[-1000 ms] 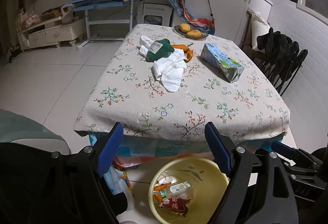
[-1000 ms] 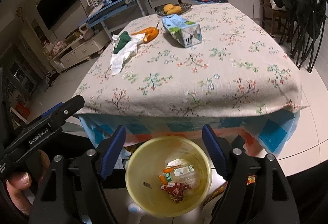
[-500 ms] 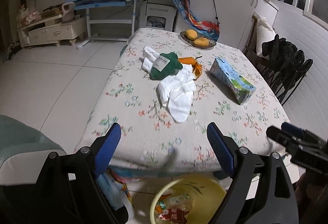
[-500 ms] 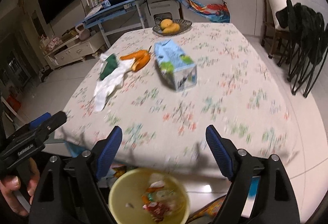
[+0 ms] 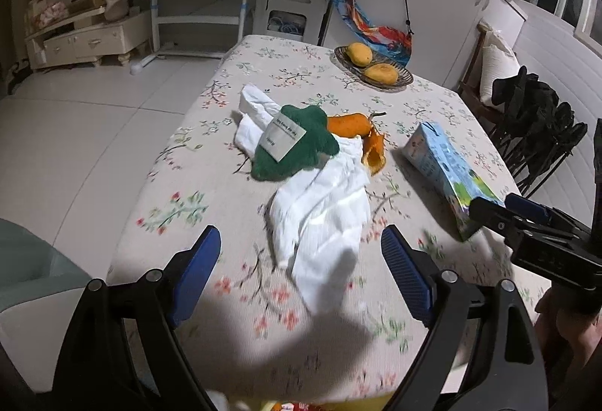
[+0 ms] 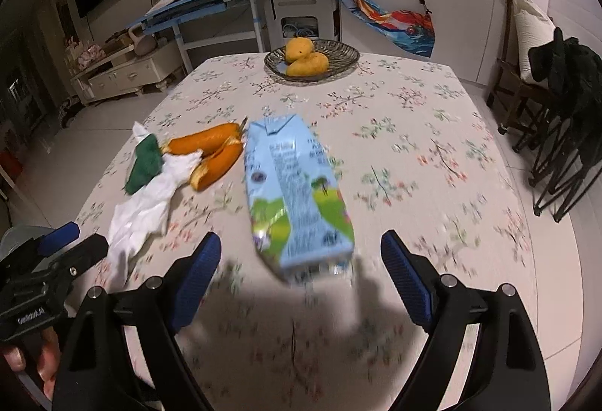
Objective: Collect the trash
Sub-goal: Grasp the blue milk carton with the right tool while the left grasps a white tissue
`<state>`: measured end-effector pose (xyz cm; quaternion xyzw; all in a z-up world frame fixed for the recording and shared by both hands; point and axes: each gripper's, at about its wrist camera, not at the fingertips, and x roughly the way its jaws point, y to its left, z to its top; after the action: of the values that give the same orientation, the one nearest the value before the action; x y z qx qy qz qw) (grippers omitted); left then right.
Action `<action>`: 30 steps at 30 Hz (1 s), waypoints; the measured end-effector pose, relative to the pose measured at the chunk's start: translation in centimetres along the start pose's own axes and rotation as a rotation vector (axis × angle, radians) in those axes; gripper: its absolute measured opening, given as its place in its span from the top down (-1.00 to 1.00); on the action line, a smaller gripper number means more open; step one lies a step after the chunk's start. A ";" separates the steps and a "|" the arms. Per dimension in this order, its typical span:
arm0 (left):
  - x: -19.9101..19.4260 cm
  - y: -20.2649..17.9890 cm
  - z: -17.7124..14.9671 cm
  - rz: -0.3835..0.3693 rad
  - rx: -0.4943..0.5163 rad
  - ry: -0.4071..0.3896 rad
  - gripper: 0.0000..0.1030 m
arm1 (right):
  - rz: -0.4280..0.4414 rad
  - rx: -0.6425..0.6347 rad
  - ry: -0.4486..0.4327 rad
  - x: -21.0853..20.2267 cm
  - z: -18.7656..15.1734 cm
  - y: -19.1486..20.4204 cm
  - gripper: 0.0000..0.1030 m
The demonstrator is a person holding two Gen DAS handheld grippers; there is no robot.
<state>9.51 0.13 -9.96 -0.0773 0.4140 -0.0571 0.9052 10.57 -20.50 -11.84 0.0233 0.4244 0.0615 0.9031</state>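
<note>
The left tool (image 5: 301, 264) hangs wide and empty over the near edge of the tabletop (image 5: 180, 185), with the crumpled white tissue (image 5: 323, 211) just ahead between its fingers. Beyond the tissue lie a green cloth (image 5: 293, 147) and orange peel (image 5: 357, 132). The right tool (image 6: 301, 268) – jaws opening, nothing gripped – faces the blue milk carton (image 6: 293, 192) lying flat straight ahead. Farther off, a basket of mangoes (image 6: 312, 61); nothing blocks either tool.
</note>
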 end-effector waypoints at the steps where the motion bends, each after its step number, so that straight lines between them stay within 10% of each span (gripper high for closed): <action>1: 0.4 -0.1 0.2 0.003 0.000 0.004 -0.63 | 0.001 0.000 0.005 0.6 0.3 0.0 -0.62; 15: 4.7 -1.3 1.9 0.029 0.013 0.056 -0.62 | 0.009 -0.002 0.029 3.0 1.7 0.3 -0.61; 23: 5.2 -2.3 2.2 -0.063 0.053 0.085 0.64 | 0.033 -0.011 0.061 3.4 1.4 0.4 -0.19; 30: 3.0 -1.9 1.5 -0.135 0.054 0.071 0.79 | 0.057 0.012 0.051 2.2 0.7 0.0 -0.18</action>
<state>12.53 -2.05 -10.82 -0.0785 0.4381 -0.1317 0.8857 12.49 -20.18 -13.12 0.0391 0.4467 0.0854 0.8897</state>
